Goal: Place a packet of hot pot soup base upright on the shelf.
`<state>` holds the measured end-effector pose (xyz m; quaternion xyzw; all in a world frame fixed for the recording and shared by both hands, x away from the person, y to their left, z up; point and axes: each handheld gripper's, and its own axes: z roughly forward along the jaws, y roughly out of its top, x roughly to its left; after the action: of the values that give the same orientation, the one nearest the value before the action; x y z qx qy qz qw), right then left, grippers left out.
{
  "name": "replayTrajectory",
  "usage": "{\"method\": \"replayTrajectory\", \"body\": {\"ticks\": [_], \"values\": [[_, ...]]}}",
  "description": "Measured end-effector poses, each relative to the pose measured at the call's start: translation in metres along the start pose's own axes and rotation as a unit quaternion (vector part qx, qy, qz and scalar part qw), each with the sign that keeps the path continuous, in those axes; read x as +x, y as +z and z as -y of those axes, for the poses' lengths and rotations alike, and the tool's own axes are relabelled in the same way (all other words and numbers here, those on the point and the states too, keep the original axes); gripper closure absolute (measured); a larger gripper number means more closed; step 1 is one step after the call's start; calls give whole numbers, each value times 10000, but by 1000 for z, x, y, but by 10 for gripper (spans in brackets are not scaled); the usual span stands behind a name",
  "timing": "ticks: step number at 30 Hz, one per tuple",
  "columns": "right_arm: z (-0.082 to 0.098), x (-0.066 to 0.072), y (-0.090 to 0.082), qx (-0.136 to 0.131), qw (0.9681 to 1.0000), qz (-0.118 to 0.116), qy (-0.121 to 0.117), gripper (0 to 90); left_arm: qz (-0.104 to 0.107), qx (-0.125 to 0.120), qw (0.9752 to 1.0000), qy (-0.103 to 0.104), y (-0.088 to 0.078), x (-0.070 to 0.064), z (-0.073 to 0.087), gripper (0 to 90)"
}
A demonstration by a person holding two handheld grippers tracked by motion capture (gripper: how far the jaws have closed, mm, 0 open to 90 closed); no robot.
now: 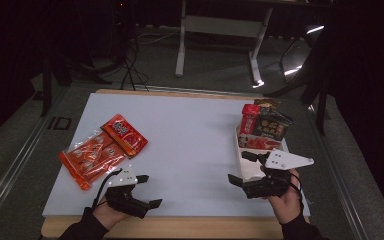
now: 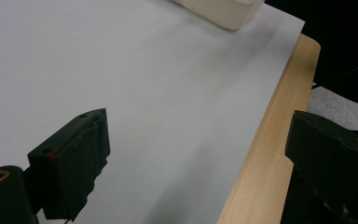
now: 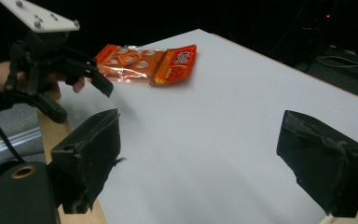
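Tools left (image 1: pixel 149 191) and right (image 1: pixel 239 168) gape empty over bare table (image 1: pixel 190 135) near its front edge.

2 snack packets lie flat, touching, well left of the cream tray (image 1: pixel 241 159) that sits at the white sheet's right edge. The larger orange packet (image 1: pixel 91 159) is translucent and crinkled with several round printed motifs showing, long axis running diagonally; the smaller red packet (image 1: pixel 125 134) has a round emblem at its centre, and overlaps the orange one's far corner on the side facing the tray.
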<state>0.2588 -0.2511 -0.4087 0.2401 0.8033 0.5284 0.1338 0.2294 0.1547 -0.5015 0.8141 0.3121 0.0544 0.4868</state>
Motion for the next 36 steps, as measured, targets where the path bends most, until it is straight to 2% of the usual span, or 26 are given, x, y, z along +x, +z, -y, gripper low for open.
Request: {"method": "replayTrajectory", "body": {"ticks": [2,8,15,17,18,21,23,24,25,26,27,28,29,31,32,33,34,36], "values": [[1,2,0,40,10000,-32,36,136,-58,13,10000,5,-5,2,-1,72],[7,7,-1,-187,9997,-16,126,129,-314,-18,9995,53,-26,10,-5,73],[9,10,-3,-212,9996,-56,152,121,-758,-153,9970,-34,-53,28,-2,174],[11,10,-3,-177,9997,-9,167,121,-997,-196,9948,-61,-62,34,1,221],[12,10,-3,-167,9997,-22,202,122,-1040,-207,9943,-87,-66,38,2,268],[14,10,-3,-131,9997,-18,207,122,-1307,-291,9908,-203,-78,47,6,360],[14,11,-3,-127,9997,-35,214,123,-1586,-222,9869,-216,-85,54,9,400],[14,11,-2,-121,9997,-39,207,123,-1652,-187,9858,-226,-89,57,11,434],[14,12,-2,-115,9997,-80,209,123,-1789,-160,9834,-253,-92,61,12,446],[13,13,-1,-116,9997,-76,187,123,-1858,-131,9820,-300,-96,65,13,461],[13,13,-1,-116,9997,-76,187,123,-1858,-131,9820,-300,-96,65,13,505],[13,14,-1,-113,9998,-54,171,123,-2080,-154,9773,-385,-105,73,15,505],[13,14,0,-126,9997,-102,187,123,-2115,-155,9763,-429,-109,77,15,558],[13,15,1,-104,9998,-101,153,123,-2306,-158,9717,-484,-116,84,17,624],[13,15,1,-94,9998,-117,164,123,-2334,-171,9707,-549,-118,89,18,662],[13,15,2,-85,9997,-130,171,123,-2453,-174,9676,-562,-120,92,19,694],[13,15,3,-78,9998,-133,160,123,-2606,-157,9634,-613,-122,96,20,726],[13,16,3,-67,9997,-160,154,123,-2646,-174,9615,-717,-125,103,21,787]]}}
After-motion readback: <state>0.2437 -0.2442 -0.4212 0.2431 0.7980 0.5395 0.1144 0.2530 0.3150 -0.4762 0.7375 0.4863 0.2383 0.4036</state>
